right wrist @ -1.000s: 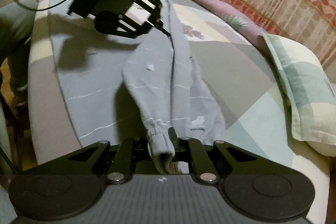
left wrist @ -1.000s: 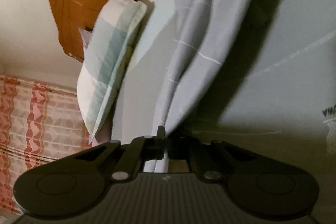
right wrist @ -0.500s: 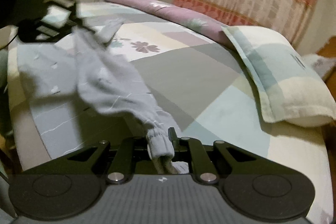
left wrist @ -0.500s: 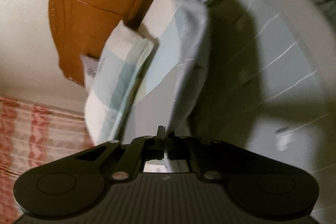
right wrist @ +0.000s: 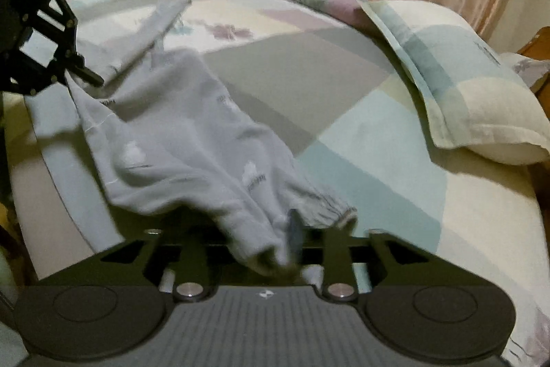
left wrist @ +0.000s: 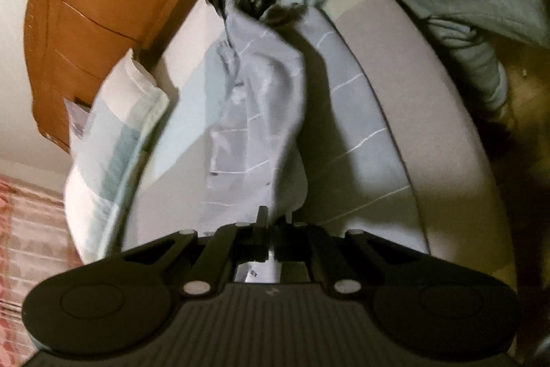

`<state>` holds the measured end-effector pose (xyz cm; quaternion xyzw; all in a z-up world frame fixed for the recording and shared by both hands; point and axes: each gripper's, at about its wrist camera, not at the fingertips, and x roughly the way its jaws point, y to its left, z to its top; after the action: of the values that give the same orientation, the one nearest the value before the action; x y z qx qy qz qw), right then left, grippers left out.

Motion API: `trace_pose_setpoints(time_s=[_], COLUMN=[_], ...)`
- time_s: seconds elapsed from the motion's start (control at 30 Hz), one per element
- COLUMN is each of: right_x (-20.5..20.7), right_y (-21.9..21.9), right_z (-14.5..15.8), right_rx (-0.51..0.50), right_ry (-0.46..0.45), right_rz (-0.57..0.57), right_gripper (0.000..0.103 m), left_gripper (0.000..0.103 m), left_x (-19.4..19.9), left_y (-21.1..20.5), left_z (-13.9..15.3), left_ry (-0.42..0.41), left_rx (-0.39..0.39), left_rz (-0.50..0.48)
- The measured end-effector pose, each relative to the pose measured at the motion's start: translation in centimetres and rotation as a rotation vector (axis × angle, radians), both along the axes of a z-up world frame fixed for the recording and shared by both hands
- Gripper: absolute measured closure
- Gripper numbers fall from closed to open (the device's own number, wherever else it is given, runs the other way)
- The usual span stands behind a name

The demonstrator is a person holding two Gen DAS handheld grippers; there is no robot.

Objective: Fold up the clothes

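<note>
- My left gripper (left wrist: 271, 231) has its jaws pressed together, pinching one end of the grey garment (left wrist: 254, 112).
- My right gripper (right wrist: 311, 238) has its jaws opening; the cuffed end (right wrist: 323, 207) lies between them, slack, and I judge they are no longer pressing on it.
- The garment hangs between my two grippers above the bed (right wrist: 309, 64), sagging in the middle. In the right wrist view a strip of it trails up and away on the far side, and I cannot tell whether that part touches the bed.
- Done so far, as I judge it: the garment is picked up and doubled lengthwise, so a first fold seems in place.
- Left to do: lay it flat on the bed, smooth the bunched middle, then fold it across into a compact pile. No neat folded shape is visible yet.
- The pillow (right wrist: 457, 74) sits near the drop spot, so I reckon I should place the garment clear of it.
</note>
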<state>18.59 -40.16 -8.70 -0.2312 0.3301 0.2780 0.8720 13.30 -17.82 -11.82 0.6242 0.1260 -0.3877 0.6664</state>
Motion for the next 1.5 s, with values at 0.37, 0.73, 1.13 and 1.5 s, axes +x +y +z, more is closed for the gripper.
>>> trace_pose_setpoints(time_s=[0.37, 0.73, 1.13, 1.5], right_x=[-6.5, -5.8, -3.4, 3.2], right_y=[-3.8, -5.6, -5.4, -5.2], right_z=[1.8, -1.7, -0.8, 5.6], right_rx=[0.189, 0.732, 0.756, 0.706], right_ry=[0.116, 0.338, 0.262, 0.122], right_rz=[-0.322, -0.613, -0.676, -0.582], right_gripper=[0.053, 0.053, 0.095, 0.096], left_gripper=[0.103, 0.103, 0.103, 0.103], left_x=[0.3, 0.0, 0.3, 5.0], left_y=[0.5, 0.9, 1.0, 1.0], left_z=[-0.9, -0.9, 0.5, 5.8], left_ry=[0.049, 0.052, 0.035, -0.057], left_rx=[-0.056, -0.097, -0.105, -0.165], left_rz=[0.045, 0.074, 0.083, 0.164])
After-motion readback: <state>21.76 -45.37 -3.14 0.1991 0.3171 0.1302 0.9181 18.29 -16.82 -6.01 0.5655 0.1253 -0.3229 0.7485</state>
